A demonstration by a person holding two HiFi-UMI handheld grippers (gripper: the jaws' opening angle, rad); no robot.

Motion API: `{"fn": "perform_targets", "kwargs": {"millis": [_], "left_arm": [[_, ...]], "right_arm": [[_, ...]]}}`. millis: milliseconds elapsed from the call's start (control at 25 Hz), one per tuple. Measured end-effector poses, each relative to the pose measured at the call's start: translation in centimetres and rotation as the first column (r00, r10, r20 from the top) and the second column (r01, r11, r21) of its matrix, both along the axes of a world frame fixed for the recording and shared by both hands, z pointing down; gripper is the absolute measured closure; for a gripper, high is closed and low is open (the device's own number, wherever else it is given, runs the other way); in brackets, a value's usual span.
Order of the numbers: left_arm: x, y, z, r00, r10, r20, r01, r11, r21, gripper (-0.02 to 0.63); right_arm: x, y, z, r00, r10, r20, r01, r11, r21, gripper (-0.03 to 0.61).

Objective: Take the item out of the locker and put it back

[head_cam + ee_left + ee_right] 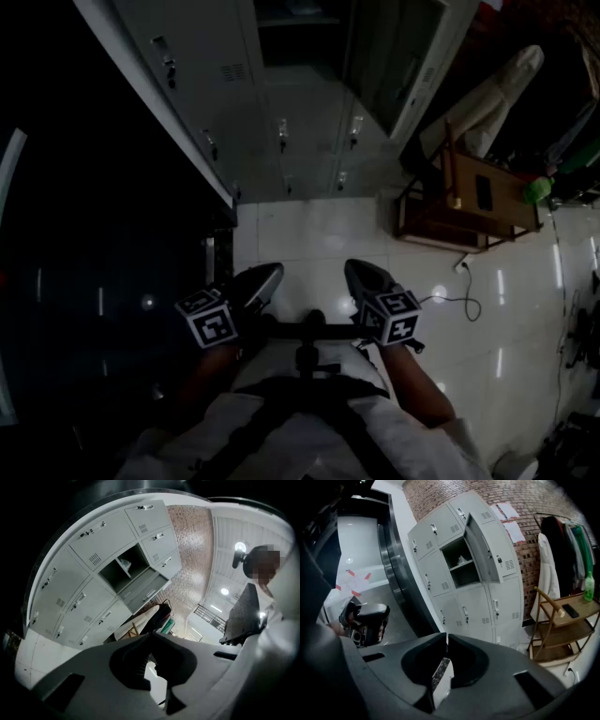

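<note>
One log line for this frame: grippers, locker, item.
left gripper: jaws together, empty | right gripper: jaws together, empty | locker door: open | item: on shelf inside, untouched

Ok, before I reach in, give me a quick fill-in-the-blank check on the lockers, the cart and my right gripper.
1. One locker has its door standing ____.
2. A pale item lies on a ____ inside it.
3. On top of the wooden cart stands a ____ bottle.
4. The right gripper has its jaws ____, with nothing between them.

Missing words: open; shelf; green; shut
</note>
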State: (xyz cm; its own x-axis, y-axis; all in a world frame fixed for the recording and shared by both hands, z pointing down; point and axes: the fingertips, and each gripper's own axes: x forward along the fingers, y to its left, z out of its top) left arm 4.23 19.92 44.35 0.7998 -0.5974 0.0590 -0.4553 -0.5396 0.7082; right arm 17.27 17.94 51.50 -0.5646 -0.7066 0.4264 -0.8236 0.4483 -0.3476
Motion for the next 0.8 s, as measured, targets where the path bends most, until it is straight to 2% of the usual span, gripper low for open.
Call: {"fn": "perform_targets", "kwargs": {"millis": [440, 800], "left_arm": [[1.8, -0.2, 0.0, 1.0, -0.003, -0.004, 0.003, 1.0, -0.002, 0.614], [2.9, -0.6, 0.1, 1.0, 0.011, 0.001, -0.011, 1.0, 0.005, 0.614]], "right_arm": [[1.5, -0.4, 0.0, 1.0, -0.018, -0.012, 0.018, 1.0, 0.001, 0.555], [1.8, -0.6, 1.5, 0.999, -0.035, -0.031, 0.034, 0.999, -0.038, 0.555]]}}
